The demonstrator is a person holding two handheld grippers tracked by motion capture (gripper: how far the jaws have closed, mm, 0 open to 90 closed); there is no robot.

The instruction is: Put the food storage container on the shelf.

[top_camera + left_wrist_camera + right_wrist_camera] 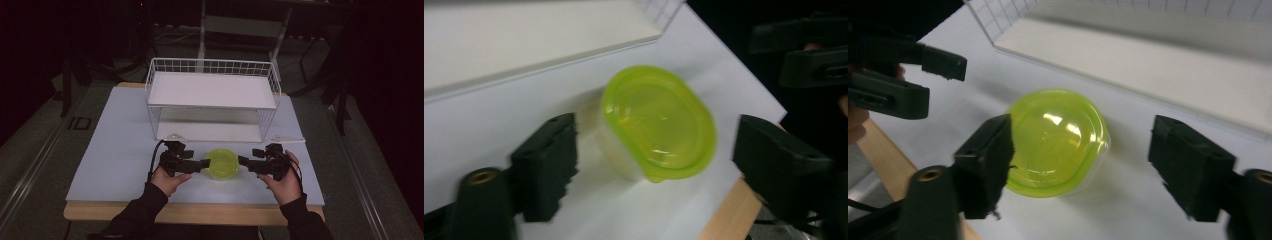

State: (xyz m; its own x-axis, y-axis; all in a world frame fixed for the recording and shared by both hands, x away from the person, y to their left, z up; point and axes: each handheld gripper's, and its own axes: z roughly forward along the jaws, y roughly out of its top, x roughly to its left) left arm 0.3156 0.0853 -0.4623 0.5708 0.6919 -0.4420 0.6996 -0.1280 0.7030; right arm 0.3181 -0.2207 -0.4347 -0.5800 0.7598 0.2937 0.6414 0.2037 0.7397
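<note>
A lime-green lidded round container (222, 163) sits on the pale tabletop (115, 150) near its front edge. My left gripper (206, 163) reaches it from the left and my right gripper (242, 161) from the right, tips pointing at each other. In the left gripper view the container (659, 122) lies between the spread jaws of the left gripper (661, 160), with gaps on both sides. In the right gripper view the container (1055, 142) is close to the near-side jaw of the right gripper (1088, 165), which stands open; whether that jaw touches it is unclear.
A white wire rack (212, 90) with two white shelves stands behind the container at the table's middle. The wooden table edge (200, 212) runs just in front of the hands. A small white plate (287, 139) lies at the right of the rack.
</note>
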